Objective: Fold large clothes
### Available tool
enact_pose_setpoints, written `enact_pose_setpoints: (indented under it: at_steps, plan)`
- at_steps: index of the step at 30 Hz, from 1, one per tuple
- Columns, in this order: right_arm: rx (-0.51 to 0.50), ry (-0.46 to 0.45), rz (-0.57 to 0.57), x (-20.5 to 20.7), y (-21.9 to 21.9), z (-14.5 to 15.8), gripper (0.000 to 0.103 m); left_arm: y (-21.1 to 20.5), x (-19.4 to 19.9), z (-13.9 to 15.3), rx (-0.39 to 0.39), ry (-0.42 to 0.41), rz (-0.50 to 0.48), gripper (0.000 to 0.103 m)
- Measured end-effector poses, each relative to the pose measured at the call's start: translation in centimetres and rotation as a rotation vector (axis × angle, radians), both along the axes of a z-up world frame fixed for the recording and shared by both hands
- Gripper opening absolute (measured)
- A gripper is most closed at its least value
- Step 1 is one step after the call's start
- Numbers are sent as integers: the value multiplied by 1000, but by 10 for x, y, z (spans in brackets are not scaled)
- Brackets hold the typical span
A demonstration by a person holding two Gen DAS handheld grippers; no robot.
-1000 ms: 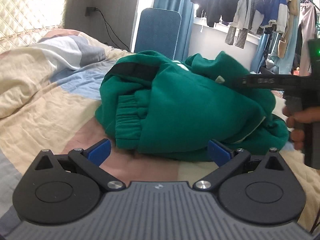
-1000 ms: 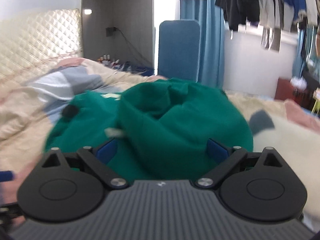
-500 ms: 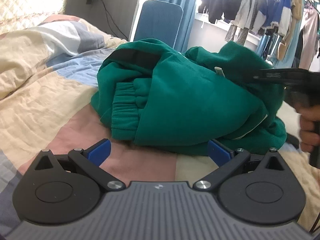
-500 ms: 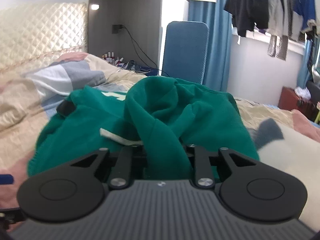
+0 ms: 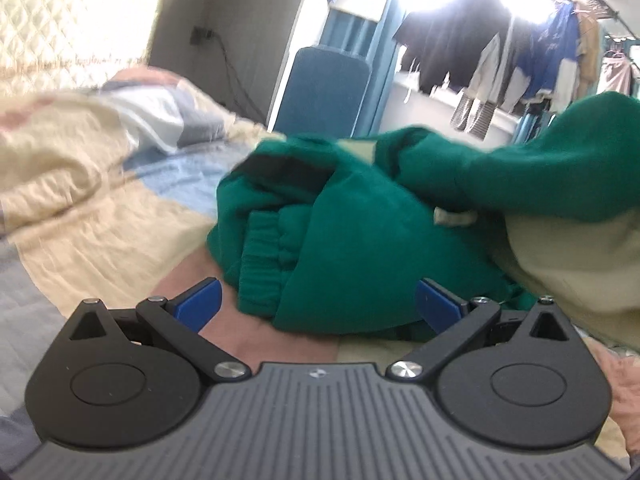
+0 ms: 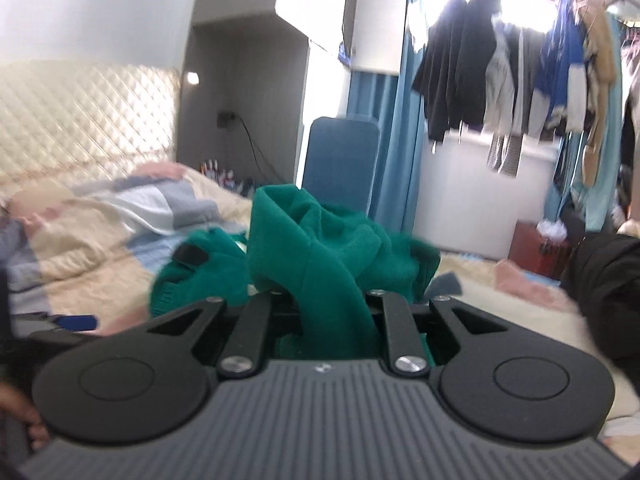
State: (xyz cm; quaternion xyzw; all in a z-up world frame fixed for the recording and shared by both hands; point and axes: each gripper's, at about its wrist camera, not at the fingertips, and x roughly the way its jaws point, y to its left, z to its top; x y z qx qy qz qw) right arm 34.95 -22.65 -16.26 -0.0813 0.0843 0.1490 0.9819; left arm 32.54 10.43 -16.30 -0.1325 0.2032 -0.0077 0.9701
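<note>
Right gripper clamps green garment, raised at 12 o'clock | left gripper wide, empty | folding barely begun, garment bunched on bed.

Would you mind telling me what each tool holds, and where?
The right tool pinches a raised fold of the green garment; the left tool is open, holding nothing.

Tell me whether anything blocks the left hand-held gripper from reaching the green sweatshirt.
Nothing visible does. The left hand-held gripper is open, with the green sweatshirt bunched directly ahead between its fingers on the quilt. The right hand-held gripper is shut on another part of it.
</note>
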Motion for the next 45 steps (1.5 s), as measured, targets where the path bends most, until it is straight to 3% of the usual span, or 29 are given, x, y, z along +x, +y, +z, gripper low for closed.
enact_pose_setpoints:
  at_steps: [3, 12, 16, 20, 23, 25, 26, 27, 29, 34, 38, 43, 45]
  plan:
    - [11, -9, 20, -43, -3, 7, 18, -4, -23, 15, 9, -36, -1, 103]
    - [34, -55, 144, -160, -17, 21, 18, -10, -83, 45, -13, -27, 38, 103]
    - [33, 60, 219, -183, -18, -1, 19, -22, -98, 54, 41, -17, 62, 103]
    - [8, 259, 197, -163, -13, -40, 22, -30, -102, 52, 48, 25, 53, 103]
    - [57, 424, 146, -134, -17, -63, 24, -32, -101, 50, 58, 44, 52, 103]
    - [87, 483, 108, -120, -23, -67, 29, -29, -95, 48, 50, 60, 48, 103]
    - [110, 504, 99, -114, -26, -67, 36, -27, -90, 46, 42, 70, 47, 103]
    - [136, 523, 100, -109, -30, -65, 55, -25, -87, 44, 31, 79, 44, 103]
    - [155, 524, 108, -106, -35, -57, 79, -20, -76, 39, 12, 96, 48, 103]
    - [208, 484, 132, -102, -44, -43, 81, -8, -42, 22, -65, 145, 75, 103]
    - [213, 437, 94, -72, -45, -33, 81, 3, -13, 5, -106, 187, 79, 103]
    - [386, 542, -33, 23, -50, -38, 81, 19, 16, -25, -167, 253, 97, 102]
    - [430, 548, -96, 57, -54, -49, 80, 26, 24, -39, -236, 279, 80, 99]
